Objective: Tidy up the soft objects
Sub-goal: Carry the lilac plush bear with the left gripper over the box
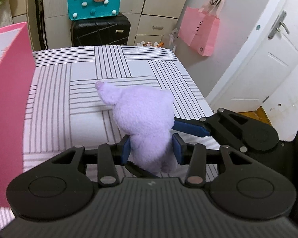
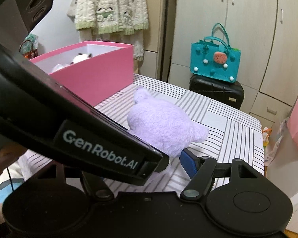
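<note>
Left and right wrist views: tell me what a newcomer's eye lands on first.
A fluffy purple plush toy sits mid-frame over the striped bed sheet, pinched at its lower body by the left gripper, with the right gripper touching its side. A bright pink box stands to the left, with other soft toys inside. Beyond the bed, a teal bag rests on a black suitcase.
</note>
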`<state>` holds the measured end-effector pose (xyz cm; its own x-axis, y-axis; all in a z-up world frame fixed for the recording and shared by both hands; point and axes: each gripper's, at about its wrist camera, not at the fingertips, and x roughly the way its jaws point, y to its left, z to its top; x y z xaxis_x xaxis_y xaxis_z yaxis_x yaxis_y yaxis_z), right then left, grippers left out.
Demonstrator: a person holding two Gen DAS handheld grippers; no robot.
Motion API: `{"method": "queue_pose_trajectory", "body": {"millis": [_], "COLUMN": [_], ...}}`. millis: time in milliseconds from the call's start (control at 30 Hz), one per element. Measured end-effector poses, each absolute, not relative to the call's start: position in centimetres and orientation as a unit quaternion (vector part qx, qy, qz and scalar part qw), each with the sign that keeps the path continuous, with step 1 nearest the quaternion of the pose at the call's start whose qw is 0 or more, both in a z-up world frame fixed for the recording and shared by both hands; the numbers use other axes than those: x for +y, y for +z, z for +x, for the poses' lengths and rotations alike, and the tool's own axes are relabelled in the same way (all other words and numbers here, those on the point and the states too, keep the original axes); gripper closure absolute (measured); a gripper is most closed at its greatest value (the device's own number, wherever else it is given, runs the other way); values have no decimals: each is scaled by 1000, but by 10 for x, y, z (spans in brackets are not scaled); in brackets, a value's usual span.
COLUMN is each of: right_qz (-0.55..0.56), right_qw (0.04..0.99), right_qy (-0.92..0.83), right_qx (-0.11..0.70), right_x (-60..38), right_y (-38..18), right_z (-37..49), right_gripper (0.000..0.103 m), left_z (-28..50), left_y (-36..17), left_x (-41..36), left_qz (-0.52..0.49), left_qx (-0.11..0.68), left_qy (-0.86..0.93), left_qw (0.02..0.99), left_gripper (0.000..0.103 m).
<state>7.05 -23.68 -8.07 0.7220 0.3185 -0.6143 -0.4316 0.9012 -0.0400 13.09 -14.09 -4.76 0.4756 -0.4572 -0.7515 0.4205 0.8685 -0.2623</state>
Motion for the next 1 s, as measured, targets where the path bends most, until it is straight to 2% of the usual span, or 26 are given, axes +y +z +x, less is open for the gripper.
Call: {"method": "queue_pose_trajectory", "body": {"millis": [533, 733, 833, 1000], "right_qz": [-134, -159, -158, -157], "right_qw": [906, 907, 908, 909], "right_qy": [279, 295, 302, 314], "right_qx": [289, 255, 245, 225], "right_x": [-173, -145, -133, -118], "right_y": [-36, -19, -13, -3], "right_z": [-3, -5, 5, 19], "right_gripper": [28, 30, 35, 35], "left_z": [48, 32, 31, 40], "left_y": [-1, 19, 27, 40], "left_x": [-63, -31, -19, -3], "left_qz": [0, -20, -17, -12], "left_qx": [439, 423, 404, 383], "left_qy": [-268, -276, -264, -251], "left_qw": [858, 863, 876, 889], "left_gripper": [61, 61, 63, 63]}}
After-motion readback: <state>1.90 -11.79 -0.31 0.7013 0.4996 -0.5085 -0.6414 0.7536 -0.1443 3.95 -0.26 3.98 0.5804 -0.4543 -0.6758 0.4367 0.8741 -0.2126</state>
